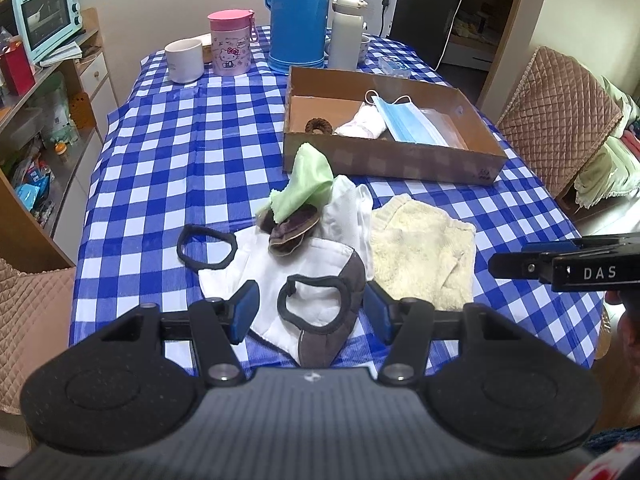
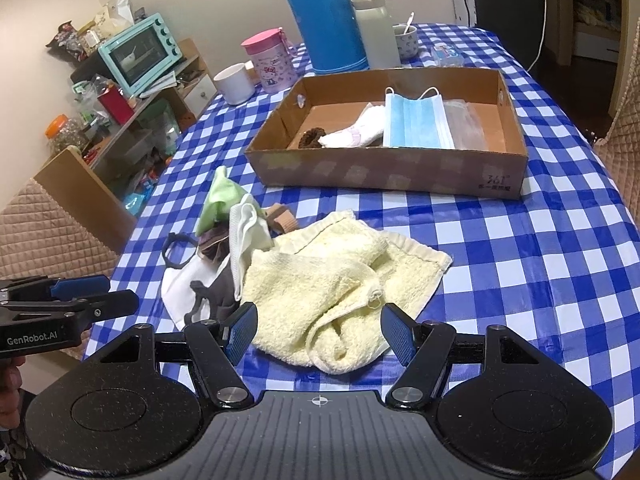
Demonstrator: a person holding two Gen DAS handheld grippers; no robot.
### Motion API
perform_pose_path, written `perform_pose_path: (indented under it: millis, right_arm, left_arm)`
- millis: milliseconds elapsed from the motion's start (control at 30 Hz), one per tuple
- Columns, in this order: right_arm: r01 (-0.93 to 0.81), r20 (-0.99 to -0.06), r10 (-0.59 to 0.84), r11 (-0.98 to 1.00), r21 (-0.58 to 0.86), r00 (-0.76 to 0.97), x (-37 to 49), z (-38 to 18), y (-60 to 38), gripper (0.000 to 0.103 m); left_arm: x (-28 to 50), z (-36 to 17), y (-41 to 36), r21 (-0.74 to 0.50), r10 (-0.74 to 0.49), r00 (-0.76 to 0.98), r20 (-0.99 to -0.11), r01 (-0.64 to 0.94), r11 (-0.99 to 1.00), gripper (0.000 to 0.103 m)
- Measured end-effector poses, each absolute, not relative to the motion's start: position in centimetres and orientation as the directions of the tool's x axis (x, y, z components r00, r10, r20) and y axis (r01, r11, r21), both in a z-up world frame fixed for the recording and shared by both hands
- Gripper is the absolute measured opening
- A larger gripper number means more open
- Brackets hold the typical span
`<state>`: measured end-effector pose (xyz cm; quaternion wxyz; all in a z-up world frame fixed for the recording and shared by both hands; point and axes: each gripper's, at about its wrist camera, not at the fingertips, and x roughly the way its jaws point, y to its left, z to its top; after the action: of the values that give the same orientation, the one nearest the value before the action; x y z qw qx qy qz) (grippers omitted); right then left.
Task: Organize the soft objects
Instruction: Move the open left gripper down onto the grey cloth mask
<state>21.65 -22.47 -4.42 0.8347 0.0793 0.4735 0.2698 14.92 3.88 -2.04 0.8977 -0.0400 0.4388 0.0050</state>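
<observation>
At the far left of the surface point(image 2: 540, 240), which carries a blue and white checked cloth, the left gripper point(image 1: 311, 307) hovers low with its fingers spread apart, holding nothing. Between the blue pads lies a white and grey cloth mask point(image 1: 320, 300) with dark ear loops. Just behind it sits a brown sock point(image 1: 294, 230), and a light green cloth point(image 1: 306, 186) rests on top of that sock. A white cloth point(image 1: 346, 212) stands crumpled beside them.

To the right, touching this pile, is the cream towel point(image 2: 332, 276), loosely bunched. The right gripper point(image 2: 318, 330) hangs over the near edge of the towel, fingers wide open, gripping nothing.

Further back and to the right stands a shallow cardboard box point(image 2: 384, 174). Inside it lie a brown scrunchie point(image 2: 310, 138), a folded white and pink cloth point(image 2: 354, 130), a blue face mask point(image 2: 414, 122) and a clear plastic bag point(image 2: 466, 124).

Behind the box are a white mug point(image 2: 234, 84), a pink cup point(image 2: 270, 60), a tall blue thermos point(image 2: 326, 16) and a white bottle point(image 2: 376, 26).
</observation>
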Motion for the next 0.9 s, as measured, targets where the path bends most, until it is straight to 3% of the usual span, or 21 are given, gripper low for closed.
perform_pose_path:
  millis: [333, 667, 900]
  right_arm:
    - [-0.387, -0.744, 0.537, 0.833, 0.394, 0.398, 22.7, -4.8, -21.3, 0.068]
    - [-0.359, -0.769, 0.522, 0.843, 0.401, 0.369, 23.2, -5.9, -21.1, 0.068]
    - [-0.322, -0.782, 0.516, 0.85, 0.417, 0.35, 23.0, -6.4, -21.8, 0.068]
  left_arm:
    - [16.3, -3.6, 4.4, -0.063, -0.03, 0.598, -0.801, -0.034, 0.997, 0.054]
    - [17.2, -8.9, 3.3, -0.062, -0.064, 0.504, -0.862, 0.02, 0.998, 0.054]
    - [17.7, -11.7, 1.2, 0.017, -0.027, 0.48, -0.877, 0.087, 0.996, 0.055]
